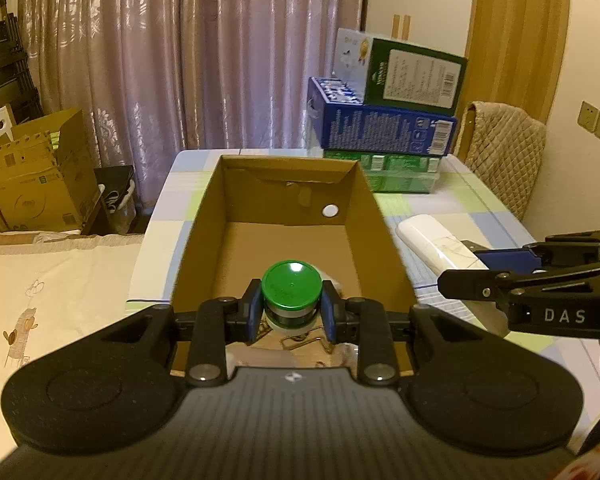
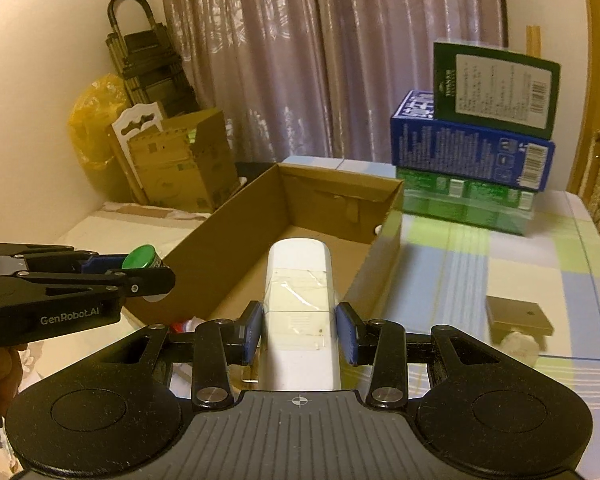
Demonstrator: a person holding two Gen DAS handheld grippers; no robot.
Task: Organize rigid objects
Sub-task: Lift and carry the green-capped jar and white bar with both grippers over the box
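My left gripper (image 1: 291, 307) is shut on a small jar with a green lid (image 1: 291, 284), held over the near end of an open cardboard box (image 1: 204, 216). From the right wrist view the same green-lidded jar (image 2: 140, 257) shows in the left gripper (image 2: 146, 270) at the box's left wall. My right gripper (image 2: 300, 330) is shut on a long white block with tape across it (image 2: 298, 300), pointing into the cardboard box (image 2: 384, 248) from its near right side. The white block (image 1: 432, 246) and right gripper (image 1: 476, 268) appear right of the box.
Stacked blue, green and dark green cartons (image 1: 384, 120) stand on the checked tablecloth (image 2: 480, 264) behind the box. A small brown block (image 2: 518, 316) and a white lump lie at the right. A padded chair (image 1: 504, 152), curtains and floor boxes (image 1: 36, 176) surround the table.
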